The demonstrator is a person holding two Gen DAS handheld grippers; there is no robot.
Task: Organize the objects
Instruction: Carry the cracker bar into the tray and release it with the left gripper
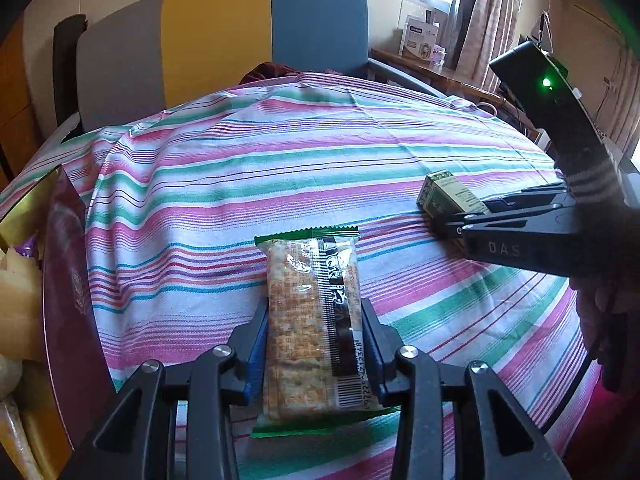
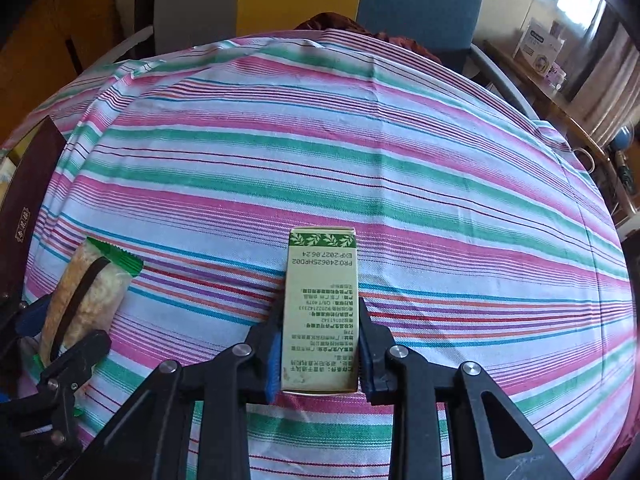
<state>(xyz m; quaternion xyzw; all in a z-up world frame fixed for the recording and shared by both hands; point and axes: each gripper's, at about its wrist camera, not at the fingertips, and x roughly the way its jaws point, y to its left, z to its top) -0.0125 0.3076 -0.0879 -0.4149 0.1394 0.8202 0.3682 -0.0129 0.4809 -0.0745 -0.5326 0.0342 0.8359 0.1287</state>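
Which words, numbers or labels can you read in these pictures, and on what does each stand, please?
"PRO:240625HRD02" and "EXP:2027.06.24": on the green carton, printed upside down.
"DAS": on the right gripper.
Cracker packet: barcode digits partly legible, not sure.
Carton's small print, dark red box emblem: too small to read.

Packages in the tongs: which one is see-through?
The green-edged clear plastic cracker packet in the left tongs; the right tongs hold an opaque green cardboard box.

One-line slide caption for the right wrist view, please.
Right tongs shut on a green carton over the striped tablecloth; left tongs grip a cracker packet alongside.
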